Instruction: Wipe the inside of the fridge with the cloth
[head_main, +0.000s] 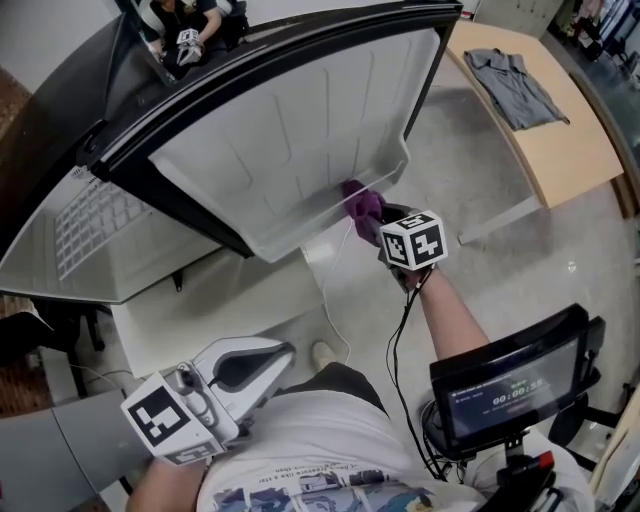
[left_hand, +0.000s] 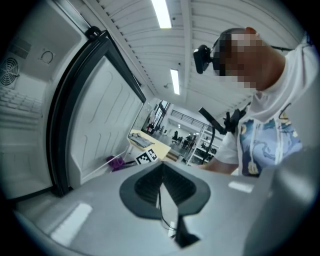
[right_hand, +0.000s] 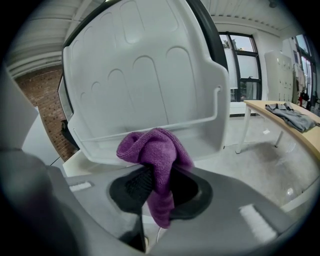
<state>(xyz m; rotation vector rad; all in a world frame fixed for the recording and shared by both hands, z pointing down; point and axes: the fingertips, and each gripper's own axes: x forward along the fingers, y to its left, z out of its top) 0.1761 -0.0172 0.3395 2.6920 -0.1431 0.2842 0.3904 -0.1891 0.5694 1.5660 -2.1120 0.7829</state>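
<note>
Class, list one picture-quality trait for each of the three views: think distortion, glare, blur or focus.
Head view: even light, sharp across the fridge door. Left gripper view: strong fisheye bend, dark corners, ceiling lights glaring. Right gripper view: the same bend and dark corners, the cloth crisp, the window bright.

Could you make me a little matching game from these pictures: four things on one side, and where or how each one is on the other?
1. purple cloth
2. left hand-held gripper
3. grey shirt
4. fridge door

A. lying on the wooden table
B. swung open
C. shut, holding nothing
D. clamped in the right hand-held gripper

Pairs: 1-D, 2-C, 3-A, 4-B
</note>
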